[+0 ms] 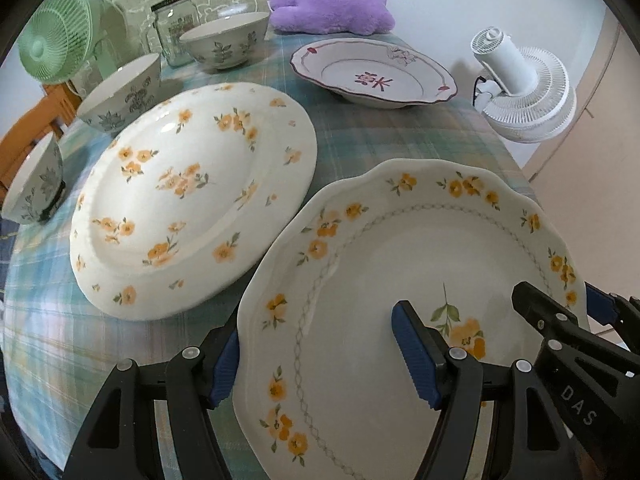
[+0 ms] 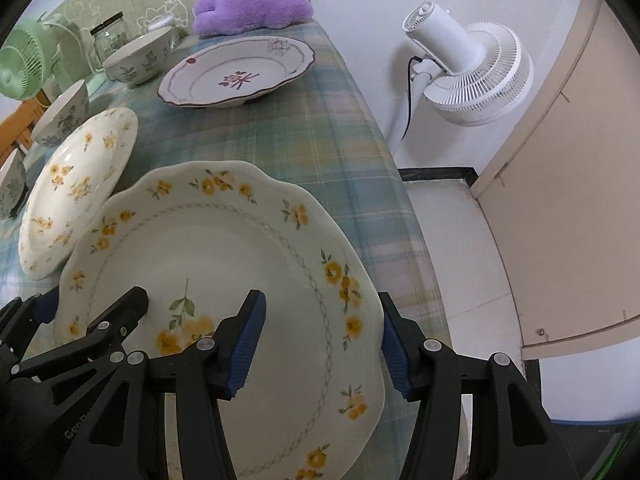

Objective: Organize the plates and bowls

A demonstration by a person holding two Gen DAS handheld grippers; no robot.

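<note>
Quick status from my end. Both tools are on the scalloped plate (image 1: 360, 280), the one w/ yellow flowers and a chain line round the well. Left gripper (image 1: 316, 332) has it by the 9 o'clock rim: one blue pad on the outer edge, the other over the well, jaws fairly wide w/ the rim clamped between. Right gripper (image 2: 322, 304) does the same at the 3 o'clock rim, one pad inside the well, one outside the edge, medium-wide and clamped on it. In the left cam I see the right tool at 4 o'clock of the plate.

The plate sits raised above the plaid tablecloth (image 1: 400, 132), near the front right corner of the table. In the right cam its 10 o'clock edge overlaps the round flowered plate (image 1: 192, 200), which lies flat on the cloth at 10 o'clock from it.

Rest of the table, left cam:
- plate w/ red pattern (image 1: 372, 76) at 12 o'clock, well apart from the others
- far bowl (image 1: 226, 38) at 11, just beside a glass jar (image 1: 176, 28)
- middle bowl (image 1: 120, 92) at 10, near the round plate's rim
- near bowl (image 1: 34, 184) at 9, at the table's left edge
- purple plush (image 1: 332, 8) at the far end
- green fan (image 1: 56, 48) at the back left
- white fan (image 1: 524, 92) off the table at 2 o'clock
</note>
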